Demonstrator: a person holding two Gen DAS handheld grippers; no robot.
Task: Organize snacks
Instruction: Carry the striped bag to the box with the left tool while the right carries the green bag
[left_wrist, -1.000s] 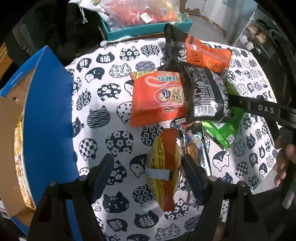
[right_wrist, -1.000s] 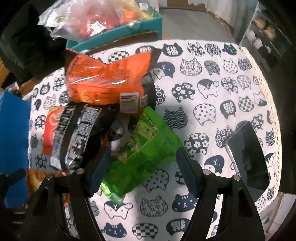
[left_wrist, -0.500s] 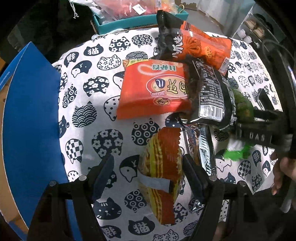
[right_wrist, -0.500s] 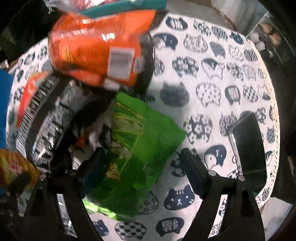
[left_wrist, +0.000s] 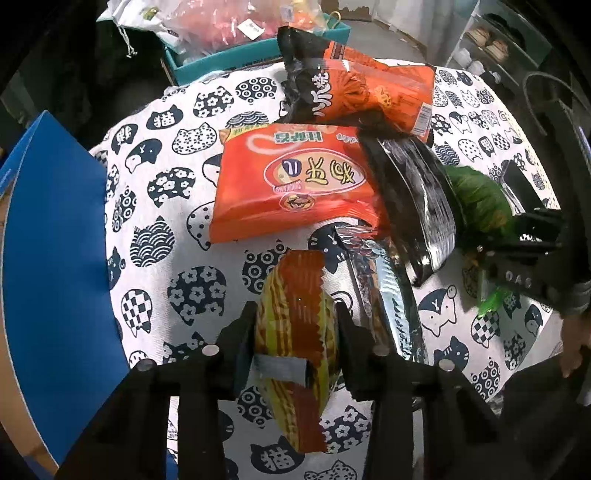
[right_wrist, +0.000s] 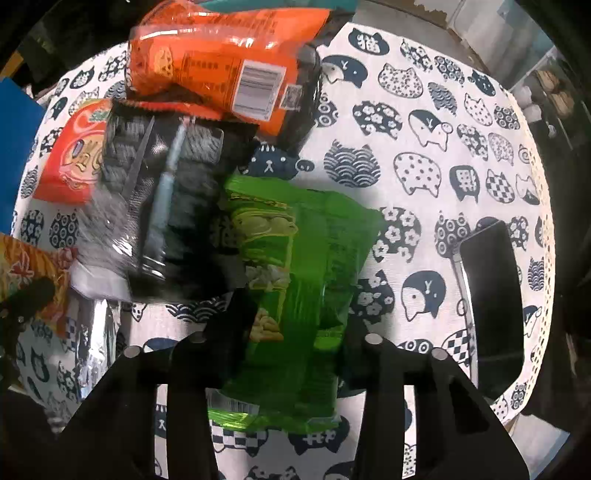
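- Left gripper (left_wrist: 295, 334): black rigid fingers, jaws closing, both pads pressed against the sides of the yellow-and-red packet (left_wrist: 295, 347). The packet is an oval, puffed film pouch with wavy stripes, a serrated red end and a grey tape strip across it. It lies on the tablecloth (left_wrist: 177, 206).
- Right gripper (right_wrist: 295, 332): jaws closing, pads pinching the green bag (right_wrist: 306, 280), a glossy crinkled film pouch that bulges between the fingers.
- Just beside the yellow-and-red packet: a silver foil packet (left_wrist: 388, 295), creased and reflective.
- Farther out: a flat orange packet (left_wrist: 295, 184) with printed characters; a black shiny bag (left_wrist: 417, 199) overlapping its right edge; an orange-and-black bag (left_wrist: 362, 96) at the far end of the pile.
- Tablecloth: white woven fabric with a dark blue cat-head print.
- At the left edge: blue cardboard box (left_wrist: 51, 240), matte flap.
- Change from the earlier frames: both grippers stood wide apart around their packets; both have now drawn in onto them. The right gripper has come closer over the green bag.
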